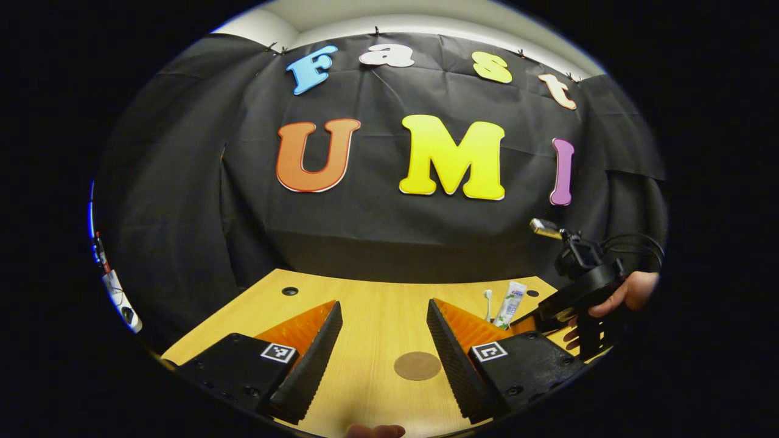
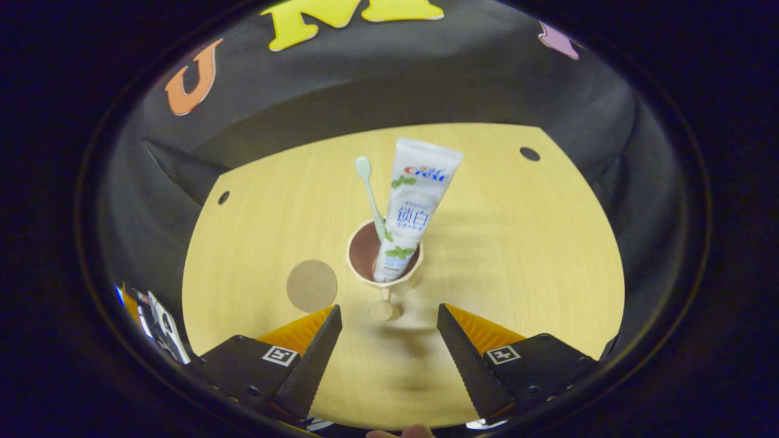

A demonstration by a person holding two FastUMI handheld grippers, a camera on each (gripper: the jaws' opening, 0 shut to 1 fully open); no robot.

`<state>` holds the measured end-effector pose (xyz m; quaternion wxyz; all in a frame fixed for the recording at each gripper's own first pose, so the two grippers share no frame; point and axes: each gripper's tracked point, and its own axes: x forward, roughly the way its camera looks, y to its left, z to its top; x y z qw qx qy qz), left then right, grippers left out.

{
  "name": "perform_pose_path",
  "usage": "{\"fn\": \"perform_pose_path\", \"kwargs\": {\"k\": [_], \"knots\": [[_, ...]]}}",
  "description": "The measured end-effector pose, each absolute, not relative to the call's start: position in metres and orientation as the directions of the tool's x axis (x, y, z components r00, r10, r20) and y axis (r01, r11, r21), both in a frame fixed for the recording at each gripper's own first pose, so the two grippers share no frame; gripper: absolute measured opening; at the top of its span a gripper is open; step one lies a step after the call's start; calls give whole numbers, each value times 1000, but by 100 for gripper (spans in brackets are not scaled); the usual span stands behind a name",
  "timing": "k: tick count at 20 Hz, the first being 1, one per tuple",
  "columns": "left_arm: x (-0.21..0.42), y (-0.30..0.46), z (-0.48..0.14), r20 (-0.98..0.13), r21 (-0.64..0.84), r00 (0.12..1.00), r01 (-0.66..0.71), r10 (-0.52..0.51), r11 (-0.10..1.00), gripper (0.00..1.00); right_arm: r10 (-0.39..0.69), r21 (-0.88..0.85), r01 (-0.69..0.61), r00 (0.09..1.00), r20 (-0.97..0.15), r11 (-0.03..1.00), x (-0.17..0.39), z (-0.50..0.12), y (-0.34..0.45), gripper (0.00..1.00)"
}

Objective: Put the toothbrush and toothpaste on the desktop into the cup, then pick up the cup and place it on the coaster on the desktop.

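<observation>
A recording booth: black cloth wall (image 1: 389, 231) draped behind a bare wooden desktop (image 1: 377, 316).

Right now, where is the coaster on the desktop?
In the right gripper view the coaster lies flat on the desktop, just left of the cup and apart from it; in the left gripper view it sits ahead of the left gripper.
</observation>
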<state>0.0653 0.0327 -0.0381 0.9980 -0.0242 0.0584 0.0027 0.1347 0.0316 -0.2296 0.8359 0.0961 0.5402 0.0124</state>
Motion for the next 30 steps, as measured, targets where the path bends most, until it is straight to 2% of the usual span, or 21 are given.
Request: {"fn": "perform_pose_path", "kwargs": {"k": [4, 7, 11, 13, 16, 17, 18, 24, 30], "knots": [[61, 59, -37, -132, -61, 989, -79, 71, 995, 89, 109, 143, 90, 301, -947, 986, 149, -256, 40, 95], [60, 70, -48, -178, -74, 978, -127, 112, 989, 89, 81, 102, 73, 256, -963, 992, 161, -274, 43, 88], [57, 81, -52, -215, -53, 964, -174, 159, 983, 89, 68, 83, 69, 192, -979, 994, 165, -297, 44, 91], [52, 87, -49, -213, -35, 960, -191, 180, 981, 89, 38, 50, 67, 166, -985, 997, 166, -302, 39, 79], [48, 88, -49, -226, -42, 954, -211, 197, 977, 89, 33, 45, 79, 139, -990, 996, 164, -307, 38, 46], [46, 88, -50, -234, -47, 952, -213, 197, 976, 89, 38, 51, 89, 141, -989, 995, 165, -308, 38, 39], [45, 86, -52, -241, -51, 951, -212, 194, 976, 89, 42, 55, 89, 138, -989, 994, 165, -307, 37, 28], [40, 84, -50, -245, -43, 953, -196, 180, 980, 89, 47, 50, 17, 146, -988, 999, 161, -308, 38, 22], [13, 91, -56, -266, -62, 940, -238, 214, 969, 89, 89, 52, -146, 265, -960, 988, 168, -271, 90, 21]]}}
